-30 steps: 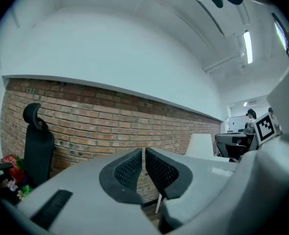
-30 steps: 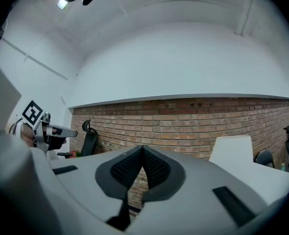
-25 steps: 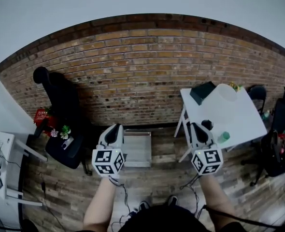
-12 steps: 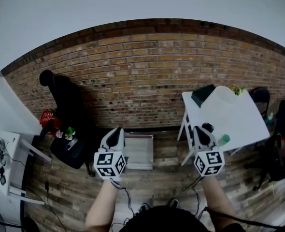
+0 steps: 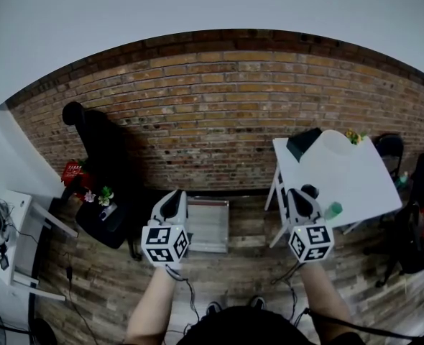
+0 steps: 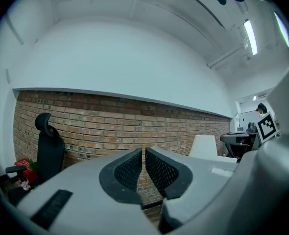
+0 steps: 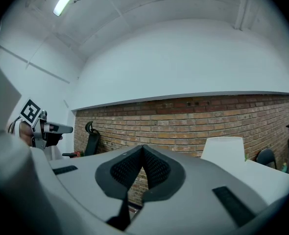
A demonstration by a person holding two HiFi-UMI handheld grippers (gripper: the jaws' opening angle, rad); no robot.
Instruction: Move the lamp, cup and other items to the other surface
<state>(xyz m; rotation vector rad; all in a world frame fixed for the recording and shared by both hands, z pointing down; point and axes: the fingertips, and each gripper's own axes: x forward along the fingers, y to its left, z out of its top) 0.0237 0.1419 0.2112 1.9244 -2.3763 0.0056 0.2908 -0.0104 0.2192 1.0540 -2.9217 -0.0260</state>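
Note:
A white table (image 5: 363, 185) stands at the right against the brick wall. On it are a lamp with a white shade (image 5: 332, 146), a green cup (image 5: 333, 208), a small black item (image 5: 309, 190) and a dark box (image 5: 302, 141). My right gripper (image 5: 299, 197) is held level near the table's left edge, shut and empty. My left gripper (image 5: 174, 198) hangs over the floor, also shut with nothing in it. The left gripper view shows its pads (image 6: 130, 169) together, and the shade (image 6: 203, 146) far off. In the right gripper view the jaws meet (image 7: 143, 149) before the shade (image 7: 224, 153).
A black office chair (image 5: 100, 164) at the left carries a red item (image 5: 72, 170) and flowers (image 5: 104, 195). A metal tray (image 5: 206, 223) lies on the wood floor between my grippers. Another white table (image 5: 14, 239) is at the far left, more chairs (image 5: 413, 192) at the right.
Both grippers have shifted slightly and stay shut. The head view has tilted, so the wall and table sit a little lower in the picture.

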